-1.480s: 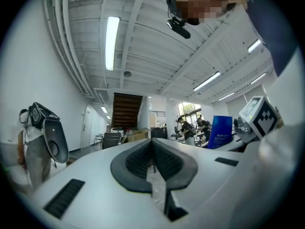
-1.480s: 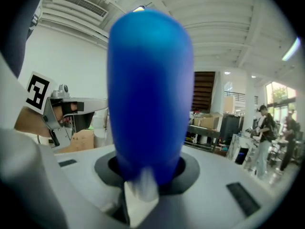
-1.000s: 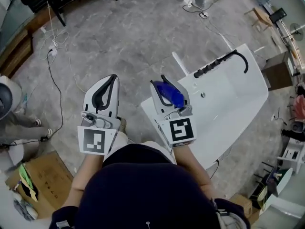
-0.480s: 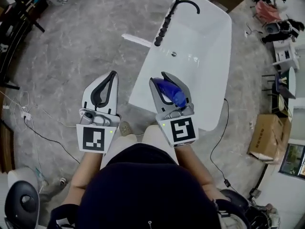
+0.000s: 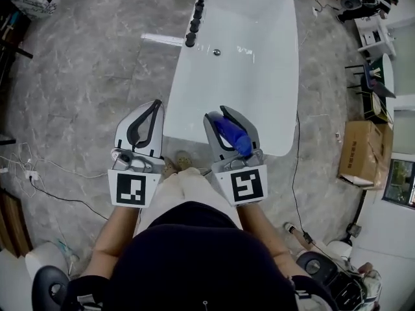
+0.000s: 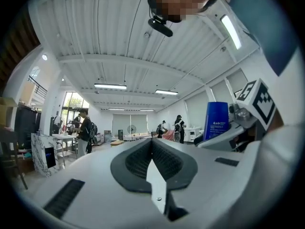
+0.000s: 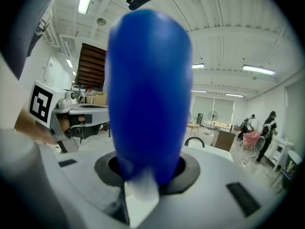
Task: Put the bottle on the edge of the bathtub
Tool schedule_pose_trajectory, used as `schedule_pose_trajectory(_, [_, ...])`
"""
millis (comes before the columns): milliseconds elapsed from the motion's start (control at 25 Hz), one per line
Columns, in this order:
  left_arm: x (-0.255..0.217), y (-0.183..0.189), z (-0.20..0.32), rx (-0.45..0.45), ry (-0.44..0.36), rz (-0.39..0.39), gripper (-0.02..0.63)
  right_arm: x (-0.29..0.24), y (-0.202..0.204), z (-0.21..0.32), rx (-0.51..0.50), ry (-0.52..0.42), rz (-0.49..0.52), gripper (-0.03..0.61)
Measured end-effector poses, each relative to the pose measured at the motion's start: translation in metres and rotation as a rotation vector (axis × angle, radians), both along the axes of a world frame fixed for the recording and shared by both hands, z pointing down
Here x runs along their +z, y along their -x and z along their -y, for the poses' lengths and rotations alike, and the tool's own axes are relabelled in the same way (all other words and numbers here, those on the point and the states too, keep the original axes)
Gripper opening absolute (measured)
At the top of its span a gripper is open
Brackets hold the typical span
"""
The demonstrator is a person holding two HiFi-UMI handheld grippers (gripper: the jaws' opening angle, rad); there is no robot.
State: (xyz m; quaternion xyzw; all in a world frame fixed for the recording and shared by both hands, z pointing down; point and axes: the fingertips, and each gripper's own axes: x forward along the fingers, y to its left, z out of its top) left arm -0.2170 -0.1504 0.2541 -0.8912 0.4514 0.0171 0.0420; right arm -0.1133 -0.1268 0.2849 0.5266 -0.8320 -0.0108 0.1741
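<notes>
Bottle: a blue bottle (image 5: 235,135) with a smooth, rounded body. The left gripper view shows pale print on its side.
Where it is: off the ground, between the jaws of the right gripper (image 5: 231,119). In the head view it lies over the near end of the white bathtub (image 5: 289,76). How high it hangs above the rim cannot be told.
How it will likely handle: it looks like plastic, so probably light and fairly stiff, and unlikely to break. The glossy curved wall could slide or twist in the pads if the grip loosens. How full it is cannot be seen.
Where to hold: across the widest part of the body, as it appears to be held now. That leaves the base free to go down flat on the narrow rim.
Right jaws: spread wide and clamped on the bottle, one pad on either side. In the right gripper view the blue body (image 7: 147,94) fills the gap and rises straight out of it.
Left jaws: on the left gripper (image 5: 151,112) they are brought together, their tips meeting, with nothing between them. This gripper hangs over the grey stone floor (image 5: 84,76), just beside the bathtub's near corner.
Landing spot: the near rim is bare. The black tap fitting (image 5: 194,19) stands well apart, at the far end.
</notes>
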Motion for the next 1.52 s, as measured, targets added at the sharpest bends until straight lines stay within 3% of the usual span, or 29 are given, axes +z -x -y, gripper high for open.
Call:
schedule_pose_trajectory(320, [0.028, 0.002, 0.009, -0.037, 0.023, 0.02, -0.002, 0.034, 0.028, 0.019, -0.094, 0.019, 0.033, 0.133])
schedule_pose_trajectory(640, [0.059, 0.007, 0.019, -0.042, 0.018, 0.018, -0.002, 0.08, 0.041, 0.036, -0.152, 0.067, -0.005, 0.133])
schedule_pose_trajectory(1240, [0.174, 0.021, 0.038, -0.047, 0.074, 0.008, -0.002, 0.195, 0.073, 0.057, -0.223, 0.149, -0.027, 0.133])
schedule_pose_trajectory(1520, [0.214, 0.033, 0.046, -0.051, 0.048, 0.015, -0.002, 0.244, 0.084, 0.061, -0.232, 0.199, -0.016, 0.133])
